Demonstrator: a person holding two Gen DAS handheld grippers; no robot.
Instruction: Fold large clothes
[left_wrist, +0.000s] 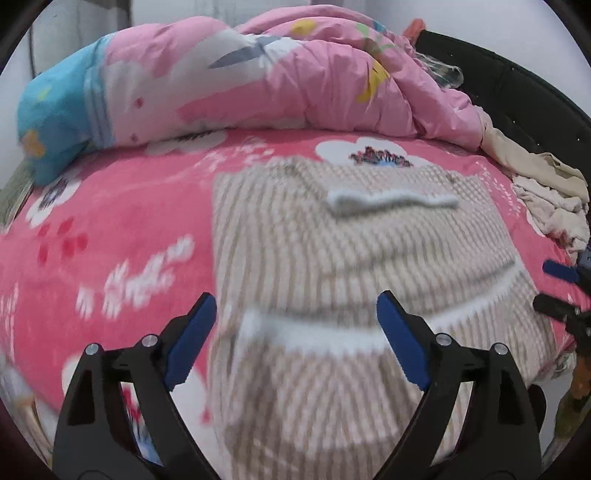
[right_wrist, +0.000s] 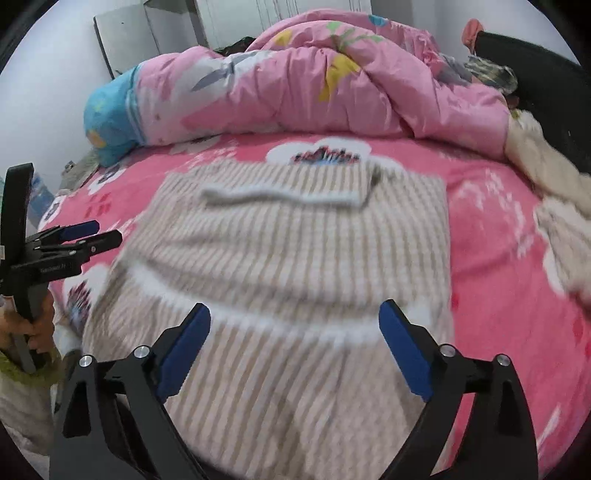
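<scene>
- Since the striped knit garment lies folded in layers mid-bed on the pink blanket, nearer the near edge than the heaped quilt, a fold looks finished.
- Left gripper and right gripper hover with jaws spread, holding nothing.
- No readable writing; the small print on the left gripper's body is illegible.

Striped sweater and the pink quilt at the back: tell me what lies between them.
Only bare pink floral bedsheet separates the striped sweater from the pink quilt; nothing else lies there. Both wrist views show it.
</scene>
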